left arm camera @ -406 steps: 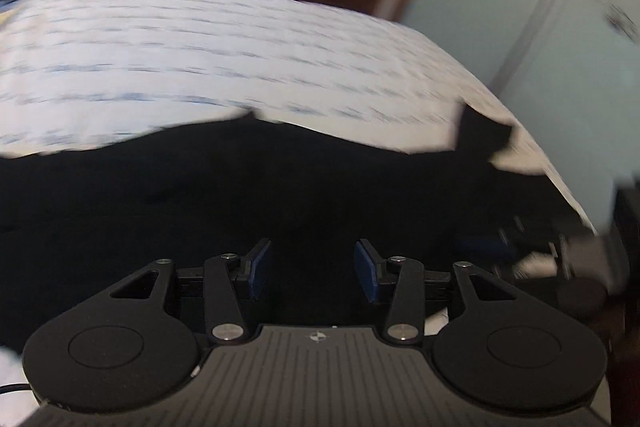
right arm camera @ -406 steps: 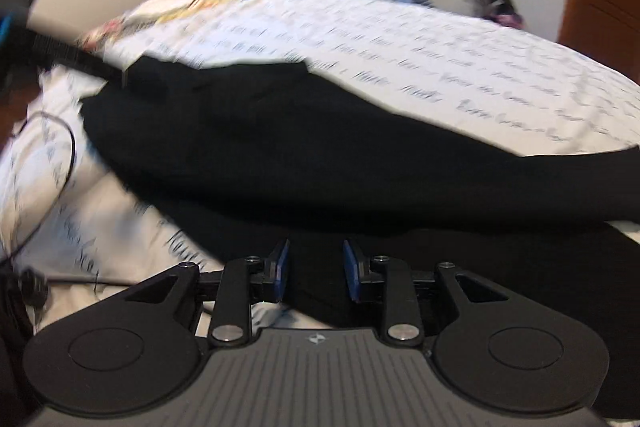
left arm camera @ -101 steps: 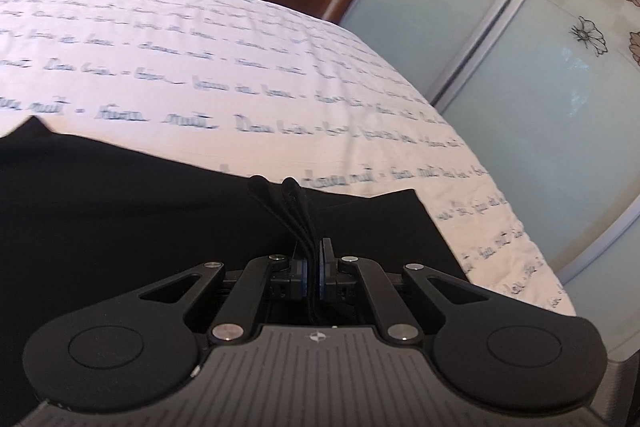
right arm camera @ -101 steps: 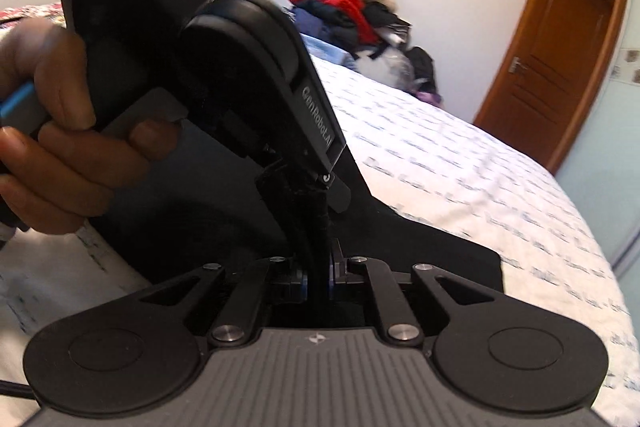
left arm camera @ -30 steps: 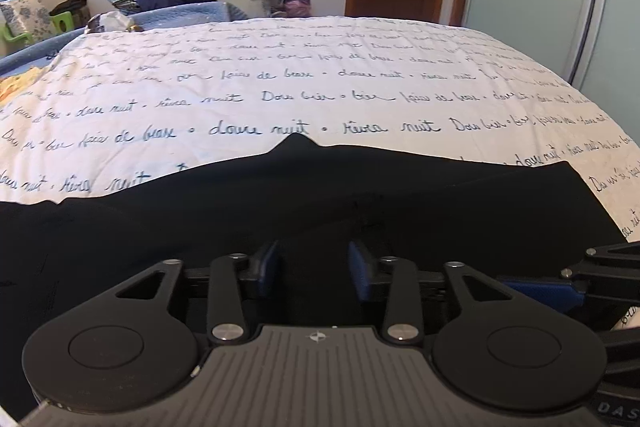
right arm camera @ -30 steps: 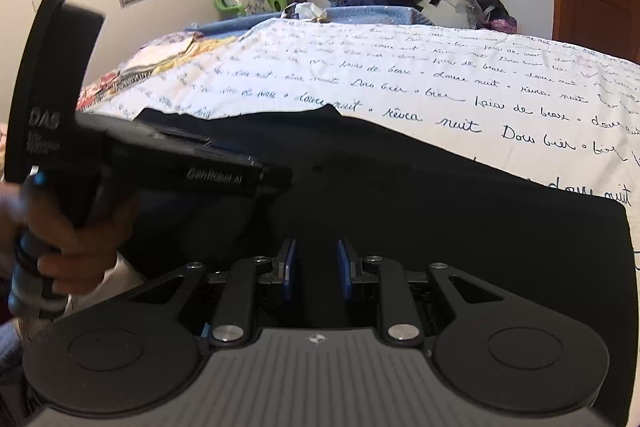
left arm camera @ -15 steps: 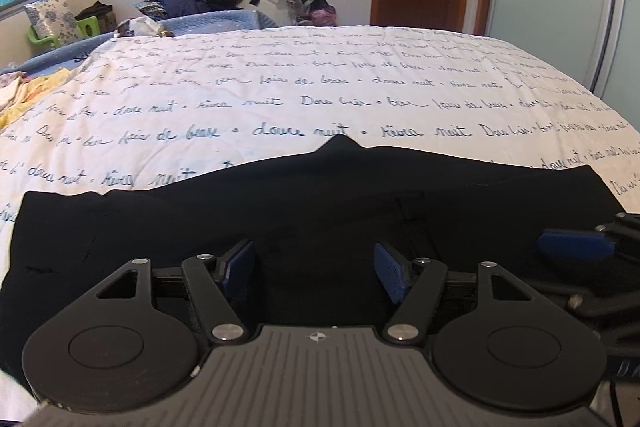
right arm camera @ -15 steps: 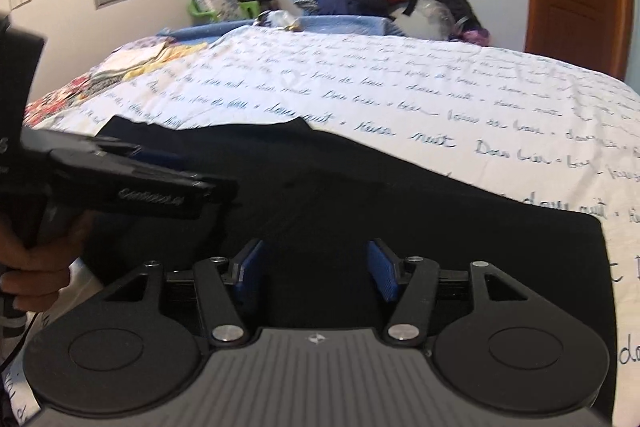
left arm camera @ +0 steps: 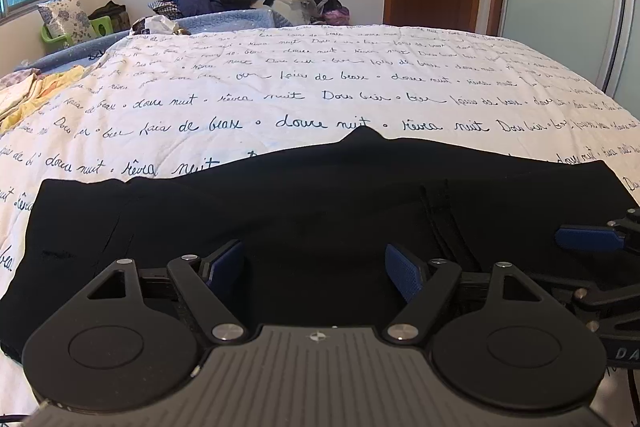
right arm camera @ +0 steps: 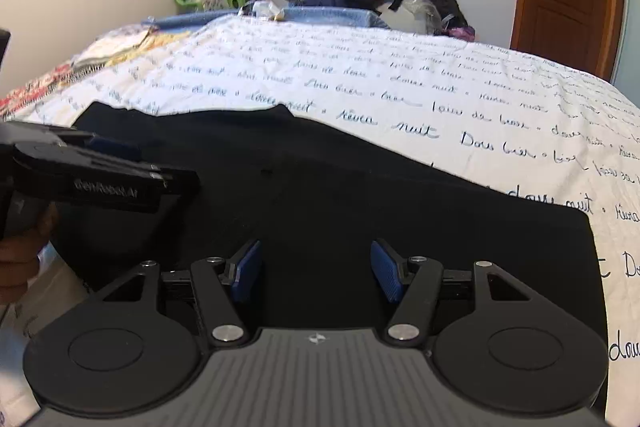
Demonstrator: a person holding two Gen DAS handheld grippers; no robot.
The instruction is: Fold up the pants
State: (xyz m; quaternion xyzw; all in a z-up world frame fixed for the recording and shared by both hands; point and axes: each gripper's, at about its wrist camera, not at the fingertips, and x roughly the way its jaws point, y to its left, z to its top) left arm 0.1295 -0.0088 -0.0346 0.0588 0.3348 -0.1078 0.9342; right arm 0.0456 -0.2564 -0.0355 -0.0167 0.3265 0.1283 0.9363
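Now the black pants [left arm camera: 320, 211] lie flat on the bed [left arm camera: 320, 87]. Both tongs, left [left arm camera: 316, 269] and right [right arm camera: 316, 273], have just spread and hold nothing. Pants look soft and floppy; grab an end edge.
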